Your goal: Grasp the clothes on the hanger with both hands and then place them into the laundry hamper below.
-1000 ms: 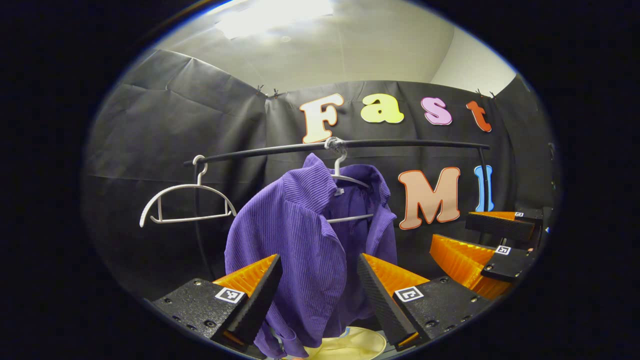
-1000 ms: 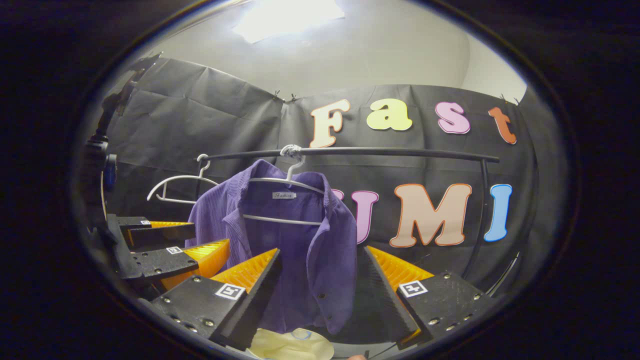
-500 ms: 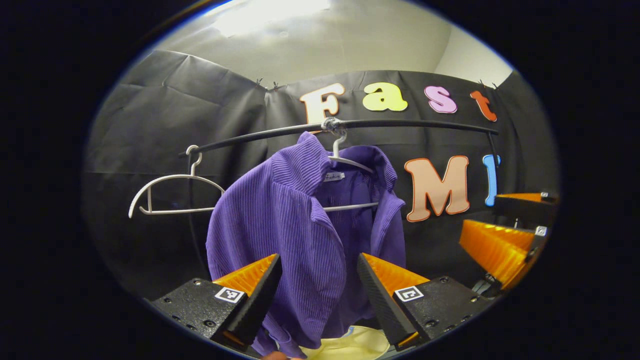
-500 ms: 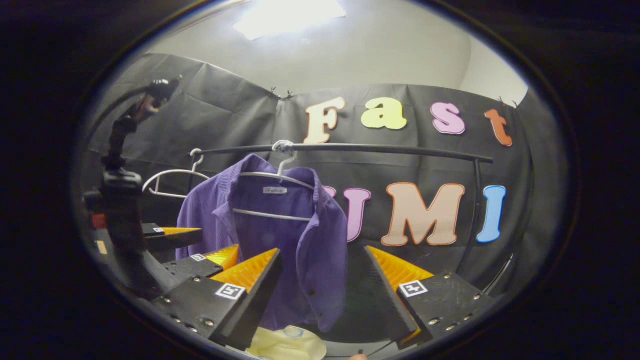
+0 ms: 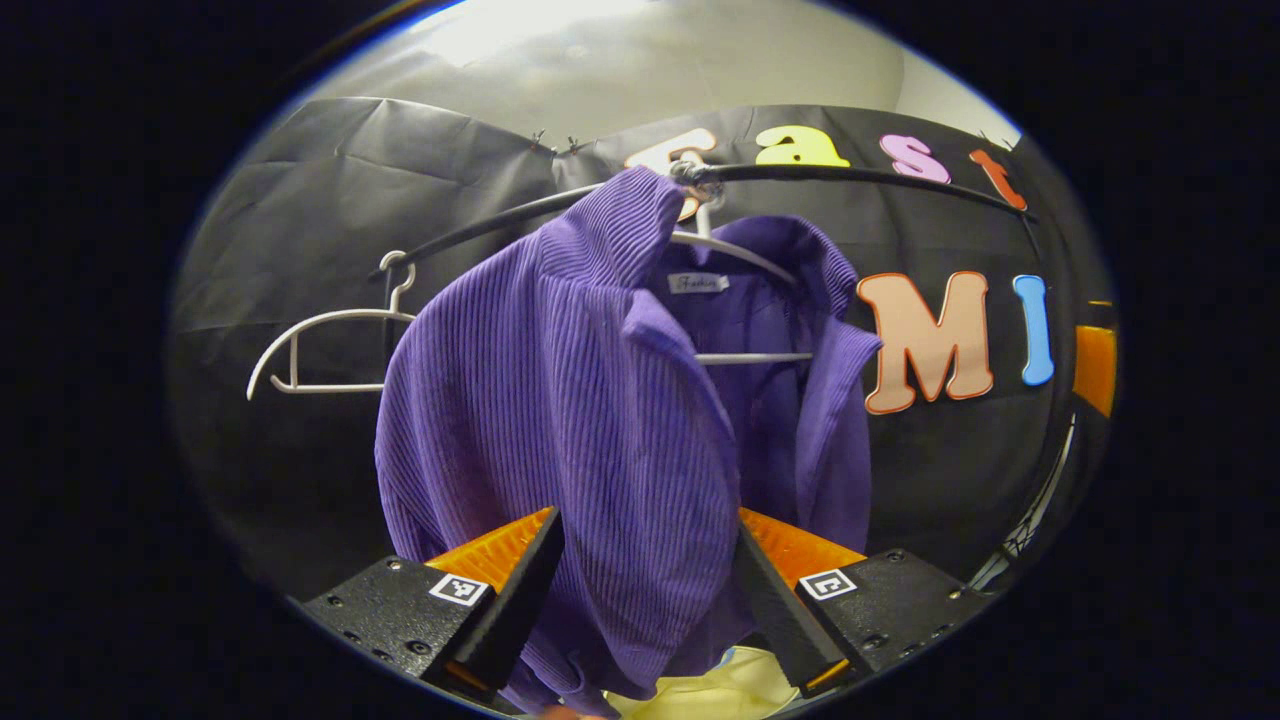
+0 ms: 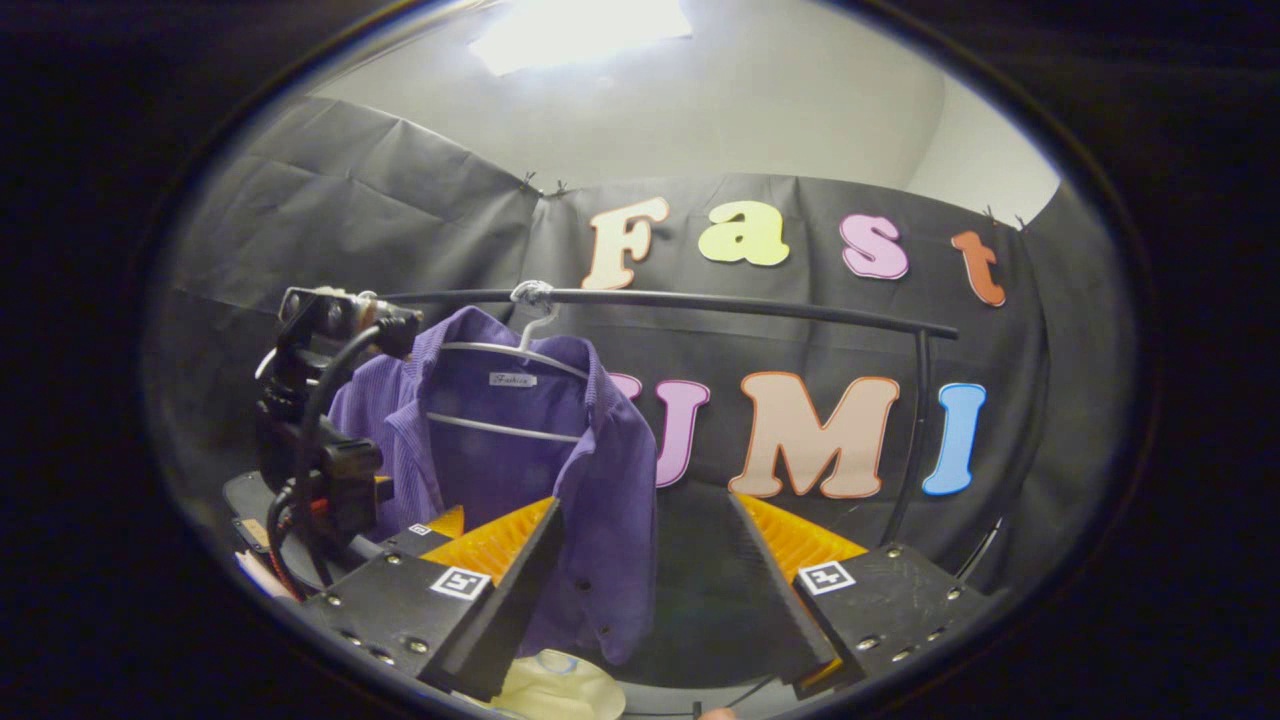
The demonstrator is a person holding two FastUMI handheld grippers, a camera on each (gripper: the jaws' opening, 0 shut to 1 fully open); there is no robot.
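Under the black rail (image 5: 860,175), the purple corduroy shirt (image 5: 580,420) hangs on its white hanger (image 5: 745,262) between the released left tongs (image 5: 648,590), whose closing could snag the hanger; the right tongs (image 6: 645,590) gape too.

Looks like a recording booth set up w/ a laundry corner, not a real home: black cloth (image 6: 420,230) is draping the walls, pinned at the top under a plain white ceiling w/ a bright light panel (image 6: 585,30). A black clothes rail (image 6: 700,300) is standing in front of it, carrying a purple shirt (image 6: 560,440) and a spare white hanger (image 5: 320,345).
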